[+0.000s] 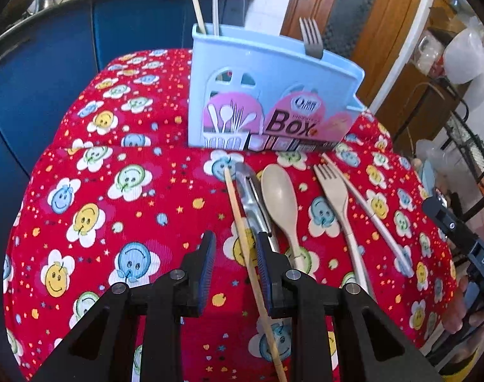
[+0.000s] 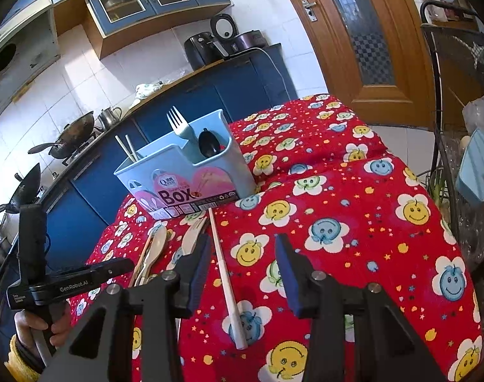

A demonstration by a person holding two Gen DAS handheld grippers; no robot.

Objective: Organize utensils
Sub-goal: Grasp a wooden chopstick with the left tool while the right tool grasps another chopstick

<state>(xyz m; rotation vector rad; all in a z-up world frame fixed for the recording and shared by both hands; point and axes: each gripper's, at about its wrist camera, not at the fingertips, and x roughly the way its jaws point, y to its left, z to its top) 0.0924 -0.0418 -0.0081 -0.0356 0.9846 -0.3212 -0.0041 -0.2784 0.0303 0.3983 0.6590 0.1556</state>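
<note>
A red smiley-flower cloth covers the table, where a pale blue plastic utensil box stands. Left hand-held gripper, part open, straddles a wooden chopstick ungripped; right hand-held gripper, open, hovers empty over a white chopstick.

**Left wrist view: utensils laid out before a blue utensil box on a red smiley-flower tablecloth.**

The left gripper hangs over the tablecloth with its jaws parted; a wooden chopstick runs between them, close against the right-hand pad, with no visible pinch. Beside it, left to right, lie a metal peeler, a beige spoon, a beige fork and a pale chopstick. The box behind holds two chopsticks and a grey fork.
</note>
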